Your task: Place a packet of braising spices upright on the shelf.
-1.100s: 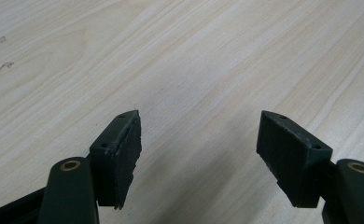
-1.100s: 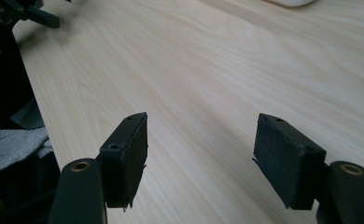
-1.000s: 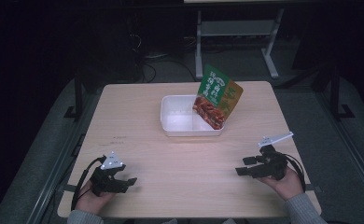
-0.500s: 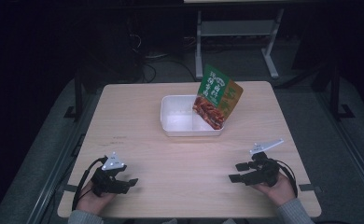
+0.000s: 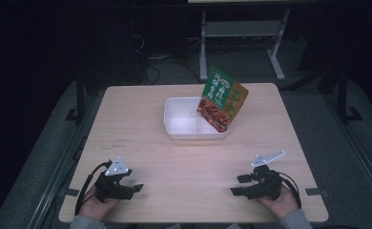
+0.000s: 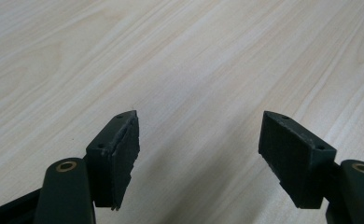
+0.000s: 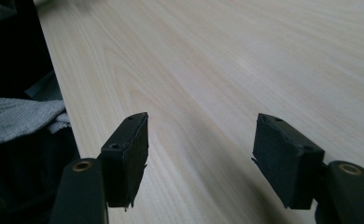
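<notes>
1. My left gripper (image 5: 132,187) lay low at the table's (image 5: 141,124) near left corner, jaws spread wide with nothing between them.
2. In the left gripper view, that gripper (image 6: 199,154) looked along bare pale wood (image 6: 171,56).
3. My right gripper (image 5: 241,185) sat at the near right, jaws likewise apart and empty, pointing left across the table.
4. In the right gripper view, that gripper (image 7: 201,154) faced the table's edge (image 7: 54,70), with a grey sleeve (image 7: 21,119) beside it.
5. A white tray (image 5: 184,121) stood at the far middle, well apart from both grippers.
6. A green-and-orange pouch (image 5: 221,100) leaned tilted in the tray's right end, its top rising past the rim.
</notes>
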